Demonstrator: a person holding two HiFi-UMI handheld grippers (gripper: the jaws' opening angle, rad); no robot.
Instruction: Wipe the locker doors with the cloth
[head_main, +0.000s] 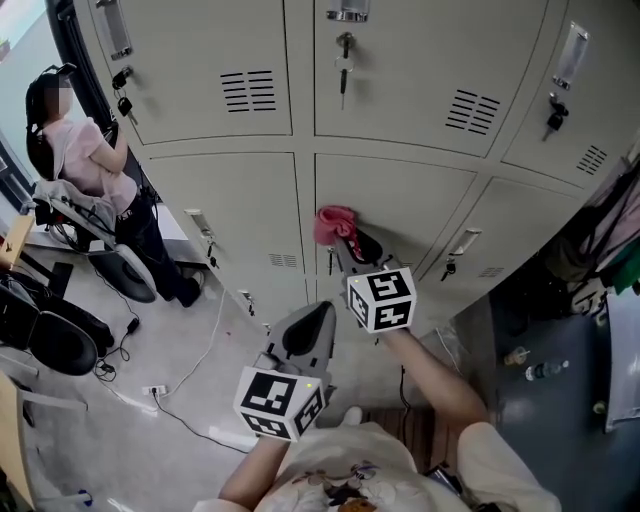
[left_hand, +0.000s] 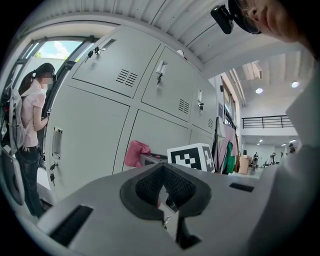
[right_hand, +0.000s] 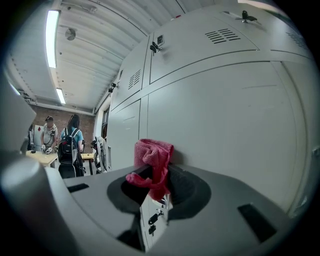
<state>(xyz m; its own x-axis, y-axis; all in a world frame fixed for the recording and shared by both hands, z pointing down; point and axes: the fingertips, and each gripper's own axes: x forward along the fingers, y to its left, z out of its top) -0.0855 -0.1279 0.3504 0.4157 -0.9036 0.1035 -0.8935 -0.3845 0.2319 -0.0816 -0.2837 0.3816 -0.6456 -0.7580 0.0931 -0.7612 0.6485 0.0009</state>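
The right hand-held gripper (right_hand: 154, 181) pinched the pink cloth (right_hand: 152, 156) against the locker door (head_main: 410, 210); the left hand-held gripper (left_hand: 163, 189), nearer, was closed and empty.

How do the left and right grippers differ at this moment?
The right gripper is shut on the pink cloth; the left gripper is shut on nothing. The right gripper reaches the locker door; the left gripper hangs back from it. Both have their jaws together.
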